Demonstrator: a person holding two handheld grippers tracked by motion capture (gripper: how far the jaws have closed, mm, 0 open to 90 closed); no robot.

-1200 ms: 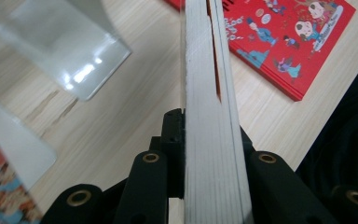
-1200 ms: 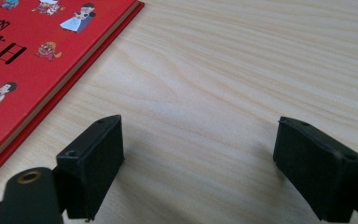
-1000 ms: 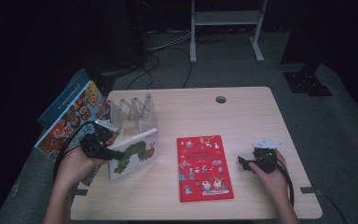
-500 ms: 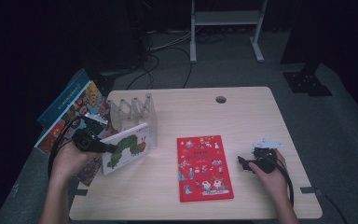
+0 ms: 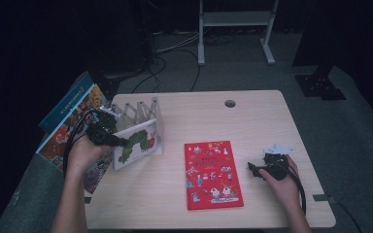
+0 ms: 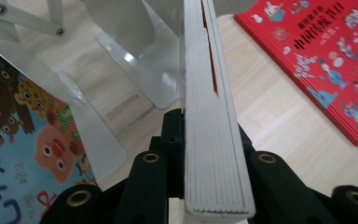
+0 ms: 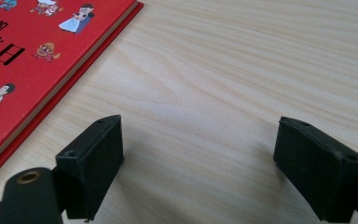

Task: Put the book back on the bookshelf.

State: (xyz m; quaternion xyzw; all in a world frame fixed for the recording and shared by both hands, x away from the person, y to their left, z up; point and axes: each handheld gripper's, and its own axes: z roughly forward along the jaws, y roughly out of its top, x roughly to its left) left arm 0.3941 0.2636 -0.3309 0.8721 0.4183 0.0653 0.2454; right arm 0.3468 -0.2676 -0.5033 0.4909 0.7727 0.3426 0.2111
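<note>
Dim, soft high view with black surroundings; gripper views bright, perhaps lit from above.

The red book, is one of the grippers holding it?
No, the red book lies flat on the table, the right gripper rests open beside it, and the left gripper clamps a caterpillar book.

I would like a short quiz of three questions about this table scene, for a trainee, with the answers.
1. True or false: the left tool is clamped on the caterpillar book.
2. Which thing lies flat in the middle of the table? A) the red book B) a blue cup C) a pair of scissors
3. Fill in: the right tool rests with its jaws ____ over bare wood.

Key: 1 true; 2 A, the red book; 3 open, nothing between them. The caterpillar book stands on edge beside the clear rack.
</note>
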